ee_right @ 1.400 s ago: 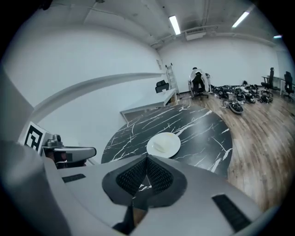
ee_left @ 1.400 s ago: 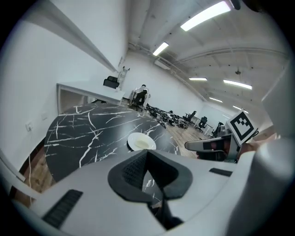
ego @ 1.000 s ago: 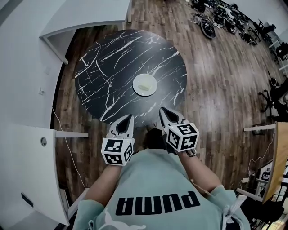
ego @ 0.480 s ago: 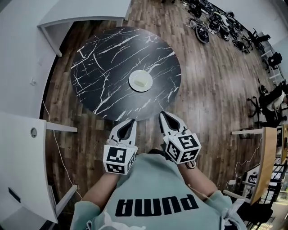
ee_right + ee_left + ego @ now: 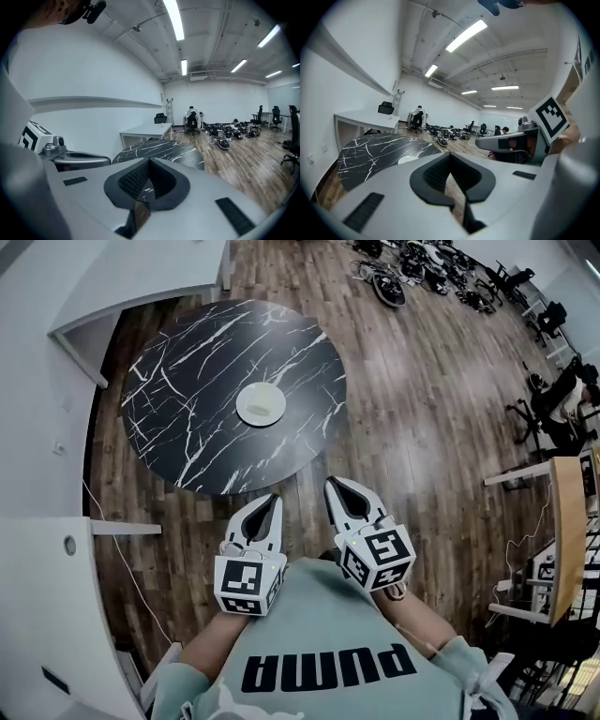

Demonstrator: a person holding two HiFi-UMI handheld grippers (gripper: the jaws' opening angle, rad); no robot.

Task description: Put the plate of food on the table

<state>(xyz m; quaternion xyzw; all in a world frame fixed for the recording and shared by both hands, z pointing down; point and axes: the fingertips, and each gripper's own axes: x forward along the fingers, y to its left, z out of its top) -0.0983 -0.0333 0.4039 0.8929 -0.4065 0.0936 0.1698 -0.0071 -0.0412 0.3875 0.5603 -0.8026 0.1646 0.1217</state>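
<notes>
- The plate (image 5: 261,404) sits flat on the round black marble desk (image 5: 178,442), a little above the centre of the frame and well in from every edge. There is a pale lump of food on it, too small to make out.
- Both tools are held low in the frame, close to the person's chest, over the wood floor (image 5: 422,427) and well apart from the desk.
- The left gripper (image 5: 272,499) has its jaws clenched together with nothing between them. The right gripper (image 5: 334,487) is the same, pressed closed and empty.
- To my eye the job looks done, so the main risk is needless meddling. Going back to the plate with clenched jaws would shove it across the smooth top rather than pick it up.
- Marble is slick, and a knock against the desk's near edge could slide the plate or tip the food off it.
- A thin white cable (image 5: 122,549) trails across the floor at the lower left of the frame. A careless step that way could snag it.
- More gear is heaped on the floor at the upper right (image 5: 412,263), though it lies well clear of the person.
</notes>
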